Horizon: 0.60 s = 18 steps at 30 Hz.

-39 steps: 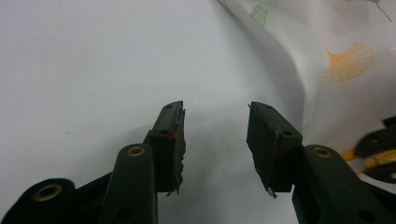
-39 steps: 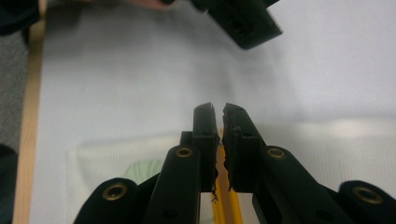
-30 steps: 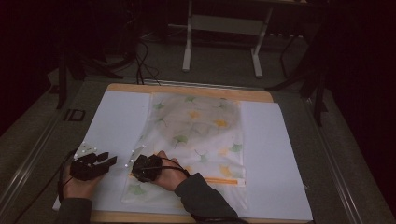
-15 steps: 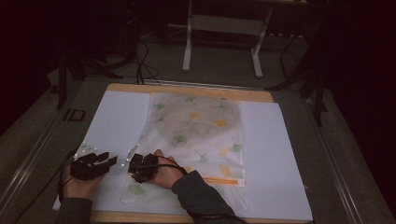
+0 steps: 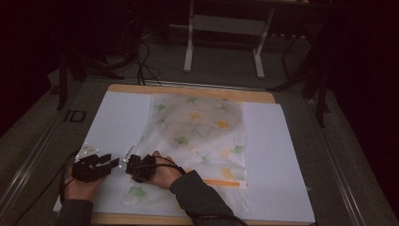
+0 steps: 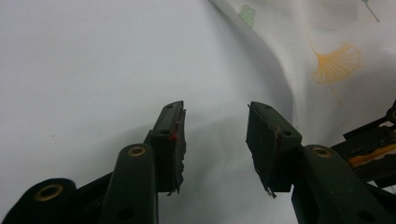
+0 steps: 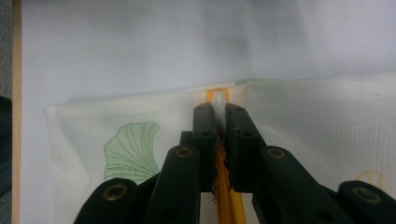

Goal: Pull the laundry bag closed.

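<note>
Both grippers work near the table's left front corner: the right gripper (image 7: 218, 122) pinches the white zipper pull (image 7: 218, 99) of the leaf-print mesh bag (image 5: 202, 136), so pull steadily along the orange zipper (image 7: 225, 186) while the open-jawed left gripper (image 6: 215, 135) pins fabric beside it.

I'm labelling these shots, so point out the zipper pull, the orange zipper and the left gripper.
zipper pull (image 7: 218, 103), right gripper view, white tab between the jaws
orange zipper (image 5: 225, 183), high view, middle of strip
left gripper (image 6: 215, 126), left gripper view, gap between fingertips

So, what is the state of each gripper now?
Left gripper: open, holding nothing.
Right gripper: shut on the zipper pull of the mesh bag.
</note>
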{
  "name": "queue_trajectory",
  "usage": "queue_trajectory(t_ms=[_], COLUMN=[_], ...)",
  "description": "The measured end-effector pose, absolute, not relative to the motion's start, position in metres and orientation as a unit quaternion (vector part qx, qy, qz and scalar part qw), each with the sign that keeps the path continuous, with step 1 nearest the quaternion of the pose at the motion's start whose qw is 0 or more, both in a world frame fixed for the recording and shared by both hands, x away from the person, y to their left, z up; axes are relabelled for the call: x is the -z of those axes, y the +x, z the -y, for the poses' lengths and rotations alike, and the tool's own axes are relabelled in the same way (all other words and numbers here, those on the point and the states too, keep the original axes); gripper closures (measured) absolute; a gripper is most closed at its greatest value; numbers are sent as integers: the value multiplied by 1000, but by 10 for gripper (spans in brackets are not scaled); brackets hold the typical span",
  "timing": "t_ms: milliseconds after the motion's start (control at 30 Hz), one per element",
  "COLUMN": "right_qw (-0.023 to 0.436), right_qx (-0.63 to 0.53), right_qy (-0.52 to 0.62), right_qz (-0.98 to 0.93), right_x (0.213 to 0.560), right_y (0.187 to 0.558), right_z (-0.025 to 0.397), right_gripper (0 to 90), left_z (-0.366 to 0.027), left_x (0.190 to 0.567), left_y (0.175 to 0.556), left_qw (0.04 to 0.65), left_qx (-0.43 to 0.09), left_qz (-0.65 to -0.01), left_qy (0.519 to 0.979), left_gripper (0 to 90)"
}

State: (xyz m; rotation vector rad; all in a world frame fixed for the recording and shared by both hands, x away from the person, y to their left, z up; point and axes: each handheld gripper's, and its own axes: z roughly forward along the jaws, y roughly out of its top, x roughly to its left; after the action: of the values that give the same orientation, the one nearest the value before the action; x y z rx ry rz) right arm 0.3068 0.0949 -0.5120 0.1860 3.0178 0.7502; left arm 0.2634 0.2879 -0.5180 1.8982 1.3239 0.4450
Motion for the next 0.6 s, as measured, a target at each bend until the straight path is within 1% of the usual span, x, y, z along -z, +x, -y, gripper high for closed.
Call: queue_trajectory(t_ms=[200,367,600], right_qw=[33,40,52], right_qx=[-253,-264,-286], right_qy=[50,44,40], right_qz=[-965,-963,-956], right_x=[512,512,507], right_y=[302,299,294], right_z=[-89,-83,-76], right_gripper=[842,842,843], left_z=[-285,-280,-271], left_x=[516,512,511], left_y=[263,264,267], left_qw=[398,404,413], left_qx=[-155,-144,-107], left_qz=[-516,-508,-500], left_qy=[743,747,754], left_gripper=[580,576,571])
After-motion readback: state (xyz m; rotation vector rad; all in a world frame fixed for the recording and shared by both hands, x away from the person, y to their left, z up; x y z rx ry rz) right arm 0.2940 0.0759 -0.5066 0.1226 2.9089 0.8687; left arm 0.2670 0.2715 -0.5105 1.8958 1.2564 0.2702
